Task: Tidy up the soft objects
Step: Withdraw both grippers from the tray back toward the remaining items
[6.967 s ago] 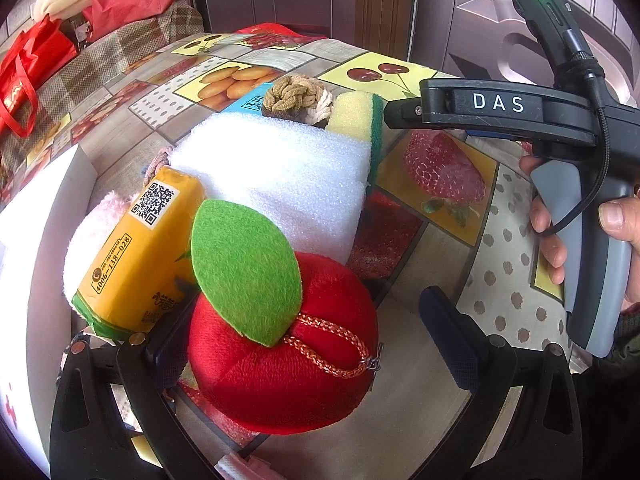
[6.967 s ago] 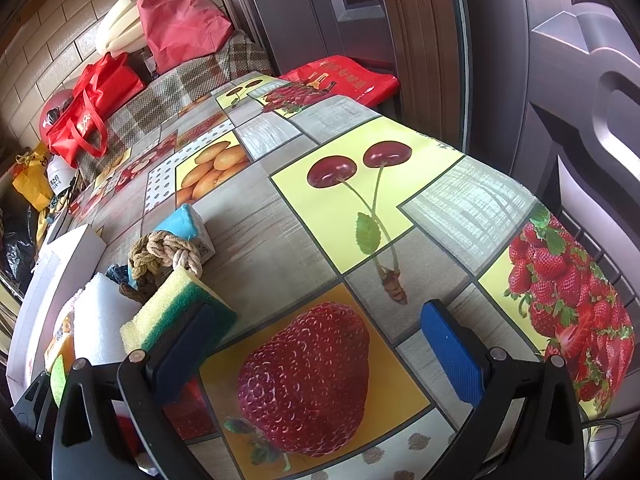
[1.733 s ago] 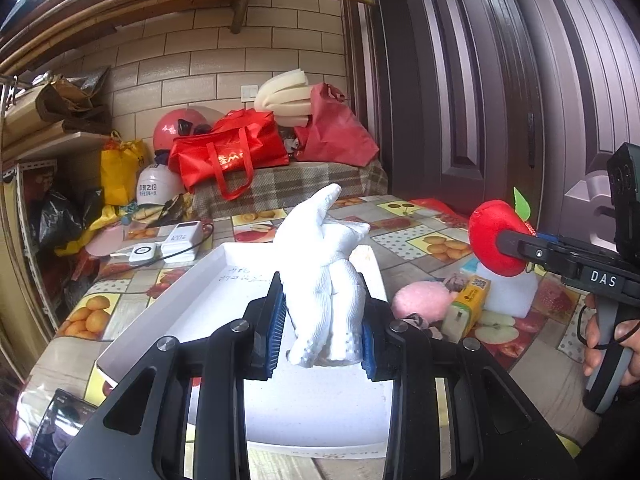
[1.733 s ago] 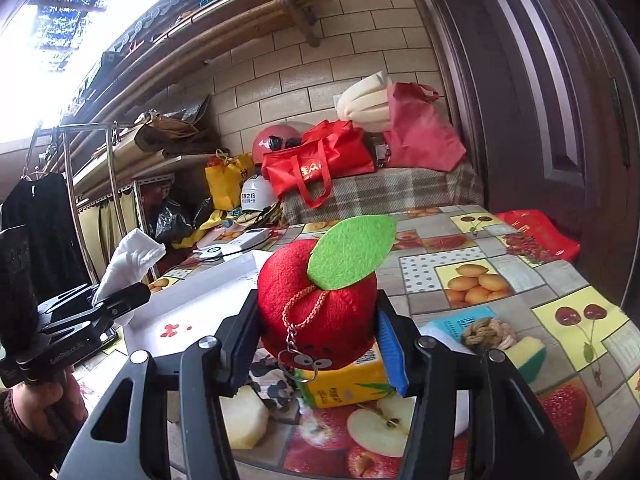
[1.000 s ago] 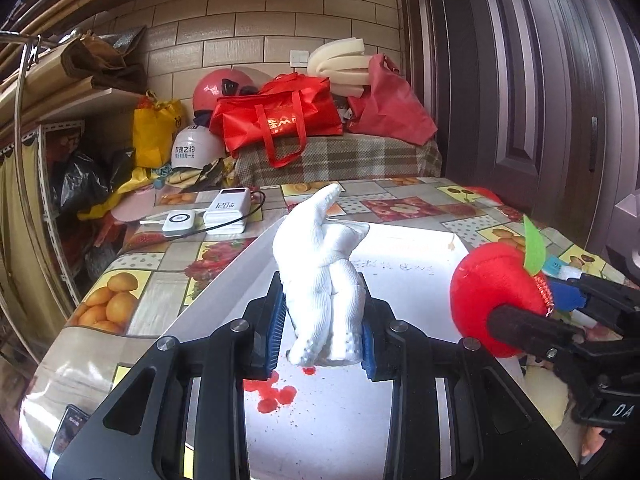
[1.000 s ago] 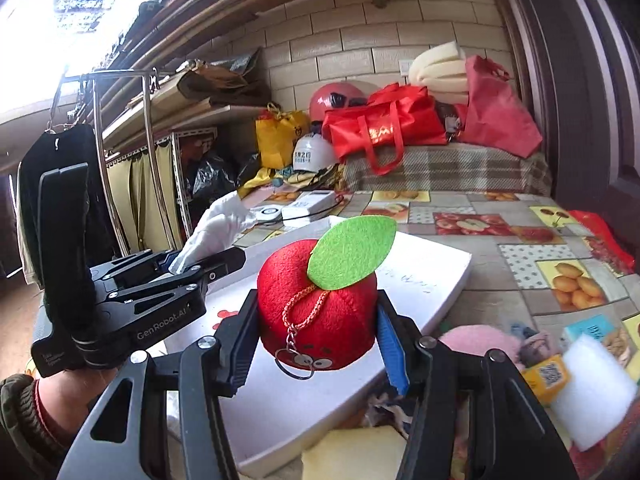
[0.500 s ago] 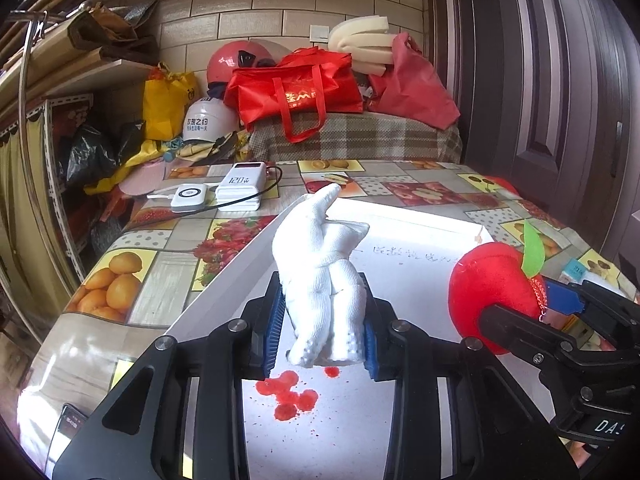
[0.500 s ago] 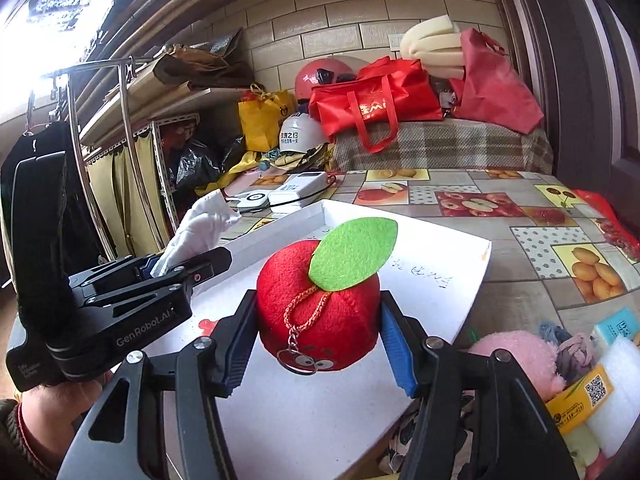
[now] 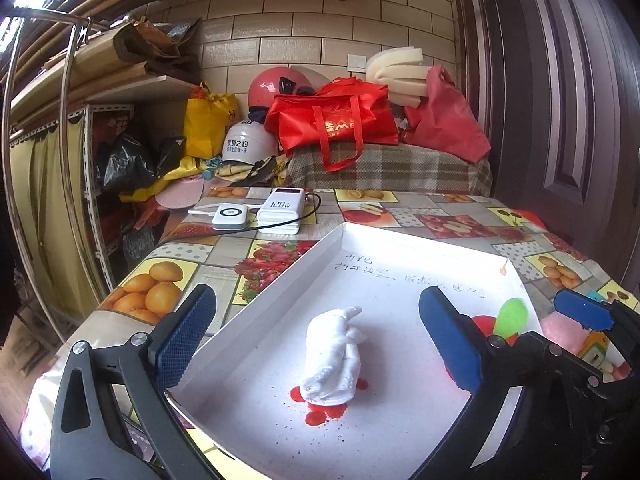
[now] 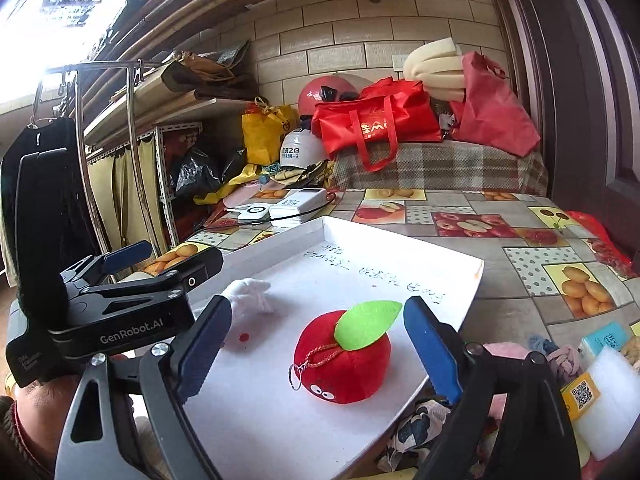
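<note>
The left gripper (image 9: 316, 336) has just been opening, jaws standing wide apart, and the white glove (image 9: 334, 358) is lying free in the white tray (image 9: 280, 292) at lower centre. The right gripper (image 10: 318, 344) has also just been opening, and the red plush apple (image 10: 344, 358) is sitting untouched between its pads.

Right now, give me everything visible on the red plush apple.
The red plush apple is a round, soft fabric toy with a green felt leaf on top, a red twisted cord ending in a small metal ring, and printed eyes low on its front. It sits upright on the floor of the white tray, near the edge closest to the camera. The right gripper has just been opening; its blue pads flank the apple without touching it.
</note>
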A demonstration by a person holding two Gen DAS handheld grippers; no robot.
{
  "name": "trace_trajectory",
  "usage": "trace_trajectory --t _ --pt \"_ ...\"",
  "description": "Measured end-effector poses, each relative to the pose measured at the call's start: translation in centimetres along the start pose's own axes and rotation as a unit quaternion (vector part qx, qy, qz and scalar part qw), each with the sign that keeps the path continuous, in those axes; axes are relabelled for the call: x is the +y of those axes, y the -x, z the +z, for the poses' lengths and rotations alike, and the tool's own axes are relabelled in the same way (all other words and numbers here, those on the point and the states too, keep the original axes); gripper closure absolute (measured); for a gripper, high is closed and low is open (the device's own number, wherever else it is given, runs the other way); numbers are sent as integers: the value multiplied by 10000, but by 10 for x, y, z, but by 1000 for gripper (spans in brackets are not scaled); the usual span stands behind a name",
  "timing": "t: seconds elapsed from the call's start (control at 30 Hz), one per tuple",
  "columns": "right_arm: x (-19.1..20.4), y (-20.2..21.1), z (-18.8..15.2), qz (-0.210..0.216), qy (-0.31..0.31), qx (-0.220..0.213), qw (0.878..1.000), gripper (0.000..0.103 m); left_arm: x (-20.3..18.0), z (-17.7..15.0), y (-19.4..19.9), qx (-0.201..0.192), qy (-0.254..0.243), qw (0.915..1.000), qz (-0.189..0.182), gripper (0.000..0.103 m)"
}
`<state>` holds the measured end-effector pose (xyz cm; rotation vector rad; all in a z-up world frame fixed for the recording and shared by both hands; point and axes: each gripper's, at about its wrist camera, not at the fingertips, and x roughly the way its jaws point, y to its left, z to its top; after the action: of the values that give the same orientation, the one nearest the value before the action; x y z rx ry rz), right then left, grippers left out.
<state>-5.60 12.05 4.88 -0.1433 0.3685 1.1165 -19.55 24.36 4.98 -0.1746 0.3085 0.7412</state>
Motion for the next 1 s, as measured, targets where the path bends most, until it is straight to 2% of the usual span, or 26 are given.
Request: trace_trajectory --t 0.77,1.0 --pt "-9 15 -6 -106 -192 -54 9997 15 -3 2 10 -253 -103 9996 21 0" --pt "-41 30 -10 -217 -584 95 9980 15 -6 -1 21 -234 -117 9996 -113 0"
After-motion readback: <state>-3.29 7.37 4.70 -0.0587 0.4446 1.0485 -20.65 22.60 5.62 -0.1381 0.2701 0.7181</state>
